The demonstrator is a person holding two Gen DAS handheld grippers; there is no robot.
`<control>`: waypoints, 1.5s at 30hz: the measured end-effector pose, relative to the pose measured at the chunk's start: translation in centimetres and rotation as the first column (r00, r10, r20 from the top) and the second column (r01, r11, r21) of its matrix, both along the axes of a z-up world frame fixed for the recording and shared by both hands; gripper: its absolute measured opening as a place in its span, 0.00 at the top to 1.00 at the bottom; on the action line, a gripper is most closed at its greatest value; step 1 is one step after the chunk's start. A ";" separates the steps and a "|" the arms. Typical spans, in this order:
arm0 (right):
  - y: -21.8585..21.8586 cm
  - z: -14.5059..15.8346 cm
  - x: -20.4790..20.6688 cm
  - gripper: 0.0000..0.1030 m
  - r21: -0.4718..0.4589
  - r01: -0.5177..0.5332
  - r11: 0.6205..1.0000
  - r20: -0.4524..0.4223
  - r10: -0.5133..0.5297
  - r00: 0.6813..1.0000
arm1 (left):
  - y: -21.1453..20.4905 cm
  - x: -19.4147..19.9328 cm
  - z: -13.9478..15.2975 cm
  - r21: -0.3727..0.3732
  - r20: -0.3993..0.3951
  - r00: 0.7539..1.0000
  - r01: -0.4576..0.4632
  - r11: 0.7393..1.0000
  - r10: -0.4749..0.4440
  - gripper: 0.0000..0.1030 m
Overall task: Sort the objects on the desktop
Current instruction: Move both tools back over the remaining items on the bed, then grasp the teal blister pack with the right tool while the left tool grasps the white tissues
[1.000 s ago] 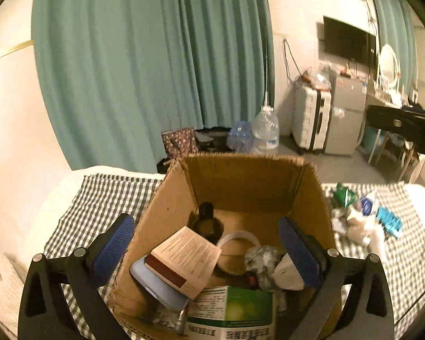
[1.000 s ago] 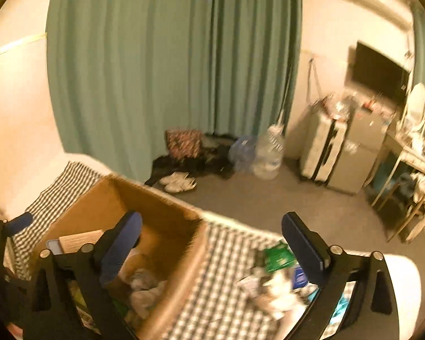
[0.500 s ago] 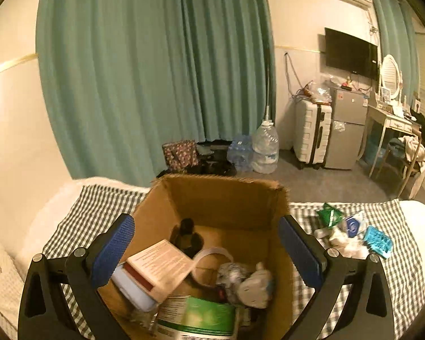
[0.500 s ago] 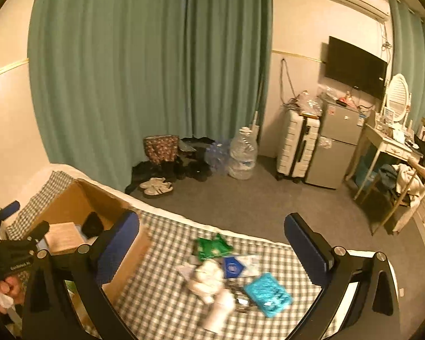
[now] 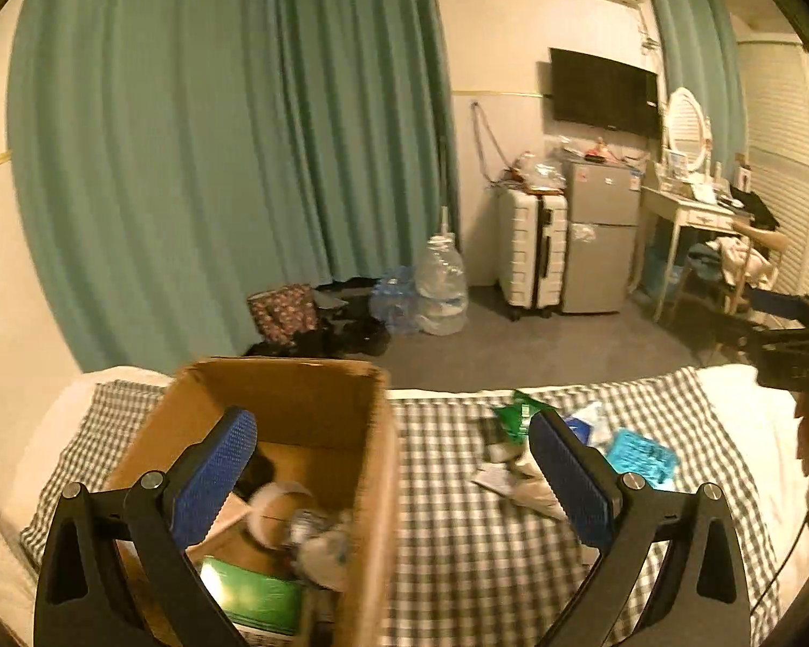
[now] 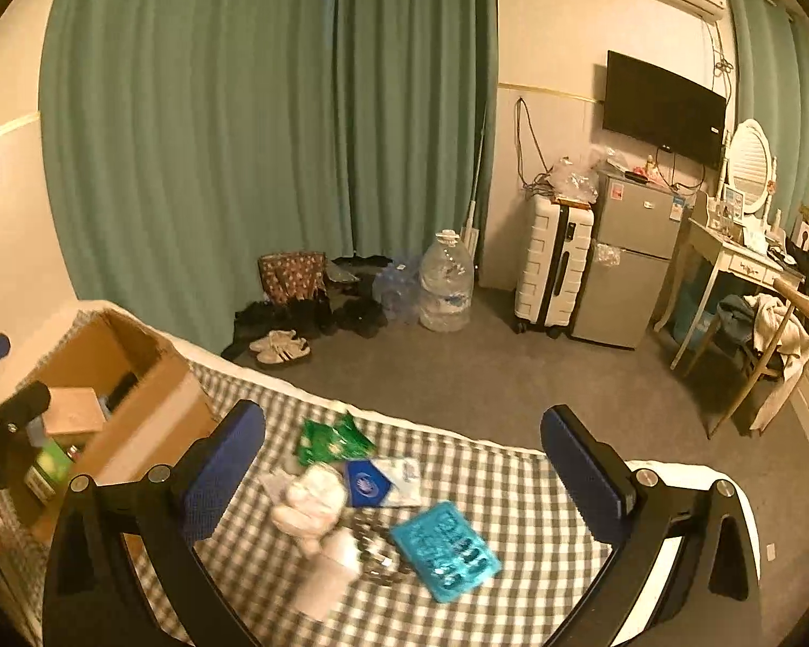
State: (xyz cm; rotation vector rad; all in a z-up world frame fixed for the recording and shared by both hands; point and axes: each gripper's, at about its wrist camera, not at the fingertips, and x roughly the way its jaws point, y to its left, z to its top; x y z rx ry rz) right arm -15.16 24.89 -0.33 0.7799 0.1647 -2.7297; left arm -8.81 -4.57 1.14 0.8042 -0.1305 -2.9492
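Left claw (image 5: 391, 469) spread wide, holding nothing — hangs over the right wall of the cardboard box (image 5: 296, 404). Box sits at the left end of the checkered cloth (image 6: 512, 512), already stuffed with a green carton (image 5: 253, 598) and crumpled bits. Right claw (image 6: 402, 463) also wide, empty, above the loose pile: green packet (image 6: 331, 439), blue card (image 6: 367, 482), white wad (image 6: 310, 501), teal blister tray (image 6: 445, 550) — all right of the box, apart from it.

The left gripper (image 5: 391, 477) is held with its blue-padded fingers (image 5: 213, 477) spread wide, nothing between them. The right gripper (image 6: 404, 477) is likewise held agape and empty, pads (image 6: 582, 477) well apart.
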 end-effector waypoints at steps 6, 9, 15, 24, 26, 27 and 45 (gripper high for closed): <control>3.9 -2.9 -1.5 0.00 -0.011 -0.001 1.000 0.055 0.002 0.999 | 4.5 -1.8 -2.1 -0.025 0.071 0.996 0.057 0.998 -0.055 0.00; 6.2 -4.9 -2.6 0.00 -0.034 0.008 0.999 0.106 -0.004 0.994 | 6.1 -2.6 -3.1 -0.047 0.092 0.993 0.073 0.996 -0.068 0.00; 8.3 -8.3 -4.5 0.00 -0.039 -0.026 0.999 0.218 0.034 0.975 | 7.4 -4.7 -6.2 -0.033 0.146 0.987 0.078 0.996 -0.072 0.00; 7.4 -13.5 -6.0 0.00 0.041 -0.142 0.989 0.313 0.122 0.942 | 9.4 -7.7 -11.4 -0.065 0.215 0.971 0.118 0.991 -0.101 0.00; 7.0 -14.6 -6.3 0.00 0.034 -0.173 0.984 0.354 0.150 0.923 | 9.9 -8.2 -12.2 -0.055 0.234 0.963 0.149 0.987 -0.132 0.00; 6.8 -15.1 -6.6 0.00 0.023 -0.198 0.980 0.388 0.174 0.905 | 10.1 -8.6 -12.6 -0.044 0.244 0.959 0.157 0.987 -0.142 0.00; 3.3 -19.2 -8.1 0.01 0.177 -0.370 0.912 0.538 0.225 0.813 | 10.1 -12.1 -17.5 0.001 0.438 0.885 0.178 0.984 -0.161 0.71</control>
